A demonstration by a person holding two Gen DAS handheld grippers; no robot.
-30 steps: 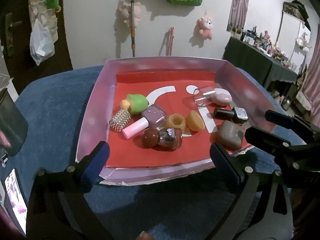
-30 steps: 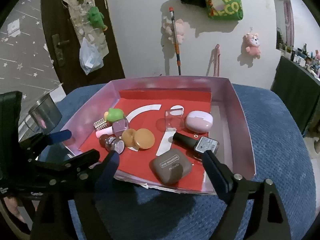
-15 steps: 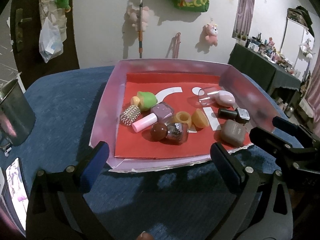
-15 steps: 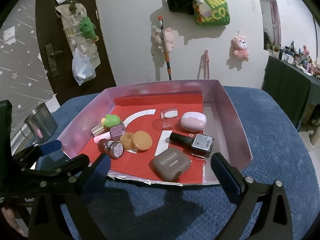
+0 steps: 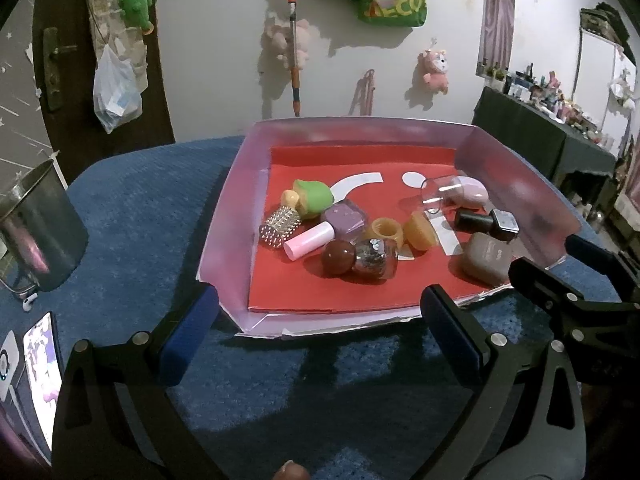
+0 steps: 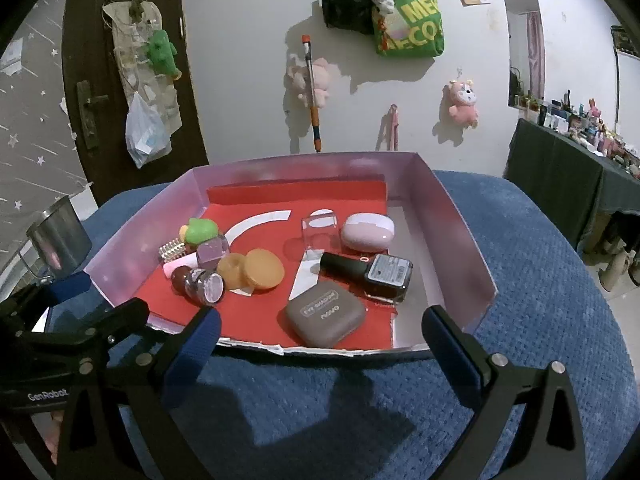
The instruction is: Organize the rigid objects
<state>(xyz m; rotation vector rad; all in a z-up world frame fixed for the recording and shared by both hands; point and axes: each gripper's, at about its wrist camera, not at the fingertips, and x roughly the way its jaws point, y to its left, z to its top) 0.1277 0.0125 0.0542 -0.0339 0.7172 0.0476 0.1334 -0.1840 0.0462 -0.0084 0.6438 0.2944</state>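
Observation:
A shallow pink-walled tray [image 5: 228, 216] [image 6: 460, 216] with a red floor sits on a blue cushion. In it lie a brown eyeshadow case [image 6: 326, 312] [image 5: 482, 258], a dark nail polish bottle [image 6: 372, 274] [image 5: 486, 222], a pink oval case [image 6: 368, 231] [image 5: 472, 192], a clear cup [image 6: 320, 232] [image 5: 438, 196], an orange ring and lid [image 6: 252, 270] [image 5: 402, 232], a lilac bottle [image 5: 334, 224], a green toy [image 5: 312, 196] and a studded roller [image 5: 280, 226]. My left gripper [image 5: 320, 336] and right gripper [image 6: 322, 344] both stand open and empty in front of the tray's near edge.
A metal cup [image 5: 38, 232] [image 6: 60, 236] stands left of the tray, and a lit phone [image 5: 40, 364] lies nearer. Plush toys and bags hang on the wall behind. A dark-clothed table [image 6: 576, 172] full of small items is at the right.
Both grippers have tilted and drawn back a little, so the tray sits farther up in both views. The right jaws stand a little wider apart than before.

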